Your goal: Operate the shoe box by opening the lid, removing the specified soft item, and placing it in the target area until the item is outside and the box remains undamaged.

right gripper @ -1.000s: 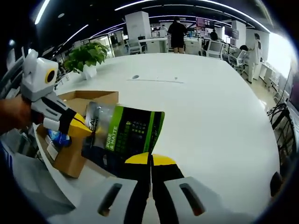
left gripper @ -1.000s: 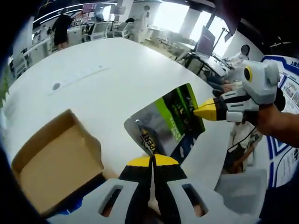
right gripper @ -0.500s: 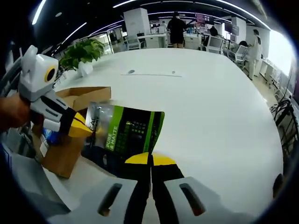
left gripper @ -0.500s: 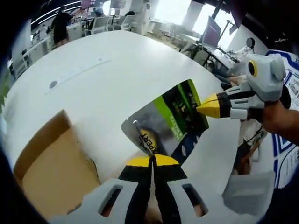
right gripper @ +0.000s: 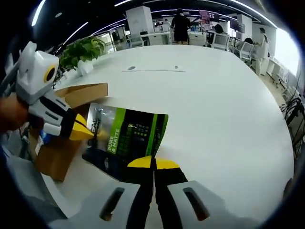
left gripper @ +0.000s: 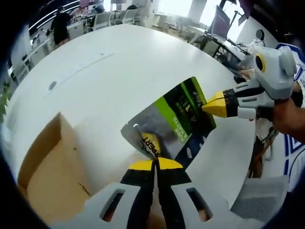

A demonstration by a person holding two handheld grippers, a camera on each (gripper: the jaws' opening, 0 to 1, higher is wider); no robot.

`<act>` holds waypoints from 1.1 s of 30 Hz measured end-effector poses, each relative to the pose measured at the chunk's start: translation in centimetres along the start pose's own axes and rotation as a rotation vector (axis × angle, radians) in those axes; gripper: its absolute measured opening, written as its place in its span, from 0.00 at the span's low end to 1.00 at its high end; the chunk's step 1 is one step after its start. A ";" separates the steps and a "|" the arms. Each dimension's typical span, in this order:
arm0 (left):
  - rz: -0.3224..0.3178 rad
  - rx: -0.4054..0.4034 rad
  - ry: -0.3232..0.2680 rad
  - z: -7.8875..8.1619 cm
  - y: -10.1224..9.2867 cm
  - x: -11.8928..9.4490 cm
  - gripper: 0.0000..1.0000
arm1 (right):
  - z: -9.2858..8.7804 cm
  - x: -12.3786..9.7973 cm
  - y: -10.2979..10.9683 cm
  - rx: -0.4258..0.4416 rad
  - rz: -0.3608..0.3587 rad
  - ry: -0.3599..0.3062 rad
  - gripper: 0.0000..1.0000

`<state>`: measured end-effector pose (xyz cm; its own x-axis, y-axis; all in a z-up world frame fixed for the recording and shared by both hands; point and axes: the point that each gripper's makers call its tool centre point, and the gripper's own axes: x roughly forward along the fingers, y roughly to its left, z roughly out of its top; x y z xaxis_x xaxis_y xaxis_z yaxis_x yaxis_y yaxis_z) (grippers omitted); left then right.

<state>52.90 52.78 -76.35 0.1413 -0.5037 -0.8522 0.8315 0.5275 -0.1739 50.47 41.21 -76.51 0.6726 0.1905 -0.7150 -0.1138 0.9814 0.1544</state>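
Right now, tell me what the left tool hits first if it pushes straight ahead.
Nothing new: the left tool is already shut on the pouch. Beyond the pouch lies the white table, probably next, though depth is unclear.

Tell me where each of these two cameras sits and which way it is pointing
Left gripper view: rides on the left gripper, looking along its shut fingers at the green and silver pouch held over the white table, cardboard box at lower left; the right gripper and the person's hand come in from the right.
Right gripper view: rides on the right gripper, facing the same pouch from its other end, with the left gripper and box at left.
Shared: pouch, box, table, both grippers.
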 end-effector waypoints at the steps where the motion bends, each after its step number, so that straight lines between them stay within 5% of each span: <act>1: 0.001 -0.001 0.002 0.0 0.0 0.1 0.00 | -0.1 0.1 -0.1 0.001 -0.001 0.001 0.00; 16: 0.039 0.027 0.050 -0.9 0.6 1.5 0.01 | -1.2 1.4 -0.7 0.018 -0.002 0.019 0.00; 33: 0.031 0.019 0.025 -0.5 0.8 1.6 0.08 | -1.3 1.6 -0.9 0.015 0.001 0.011 0.05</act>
<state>53.54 52.71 -78.10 0.1543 -0.4699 -0.8691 0.8373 0.5292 -0.1375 50.75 40.67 -78.70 0.6645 0.1919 -0.7222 -0.1036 0.9808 0.1653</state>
